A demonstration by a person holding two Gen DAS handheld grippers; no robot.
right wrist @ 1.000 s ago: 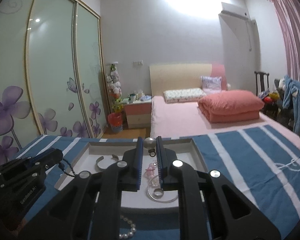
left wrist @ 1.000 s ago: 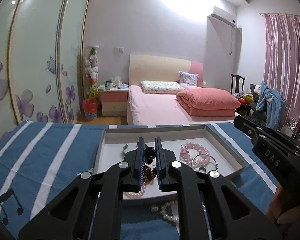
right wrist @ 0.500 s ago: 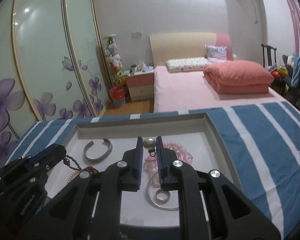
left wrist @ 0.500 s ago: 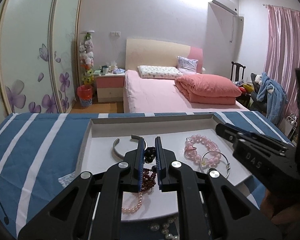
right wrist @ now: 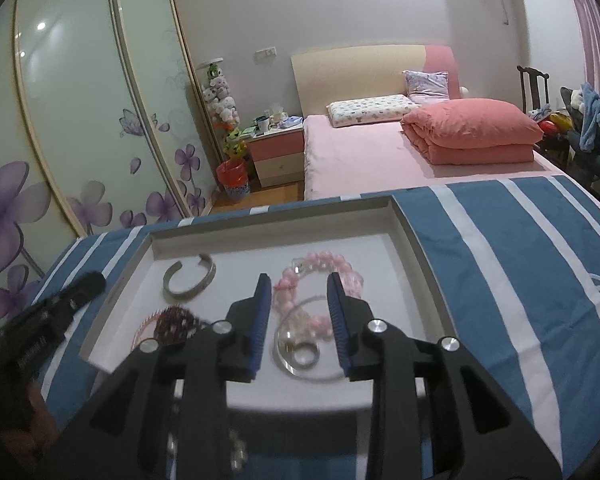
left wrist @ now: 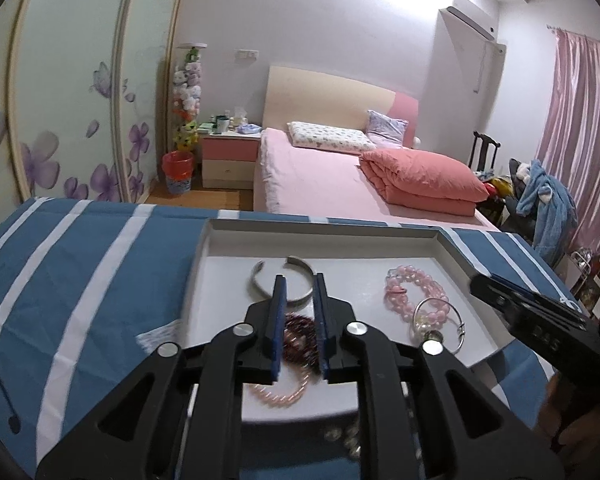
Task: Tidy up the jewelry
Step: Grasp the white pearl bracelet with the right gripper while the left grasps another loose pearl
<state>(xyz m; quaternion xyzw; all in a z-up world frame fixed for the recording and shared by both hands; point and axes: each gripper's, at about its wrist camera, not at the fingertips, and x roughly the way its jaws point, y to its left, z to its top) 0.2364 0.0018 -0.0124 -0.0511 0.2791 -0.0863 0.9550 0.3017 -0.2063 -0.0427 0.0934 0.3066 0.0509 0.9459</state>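
Showing pearl strand (left wrist: 278,394) only leftward, right tool (right wrist: 299,314) spread

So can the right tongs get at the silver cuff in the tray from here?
Probably yes: the right tongs are open, and the silver cuff lies uncovered to their left in the tray, with nothing between.
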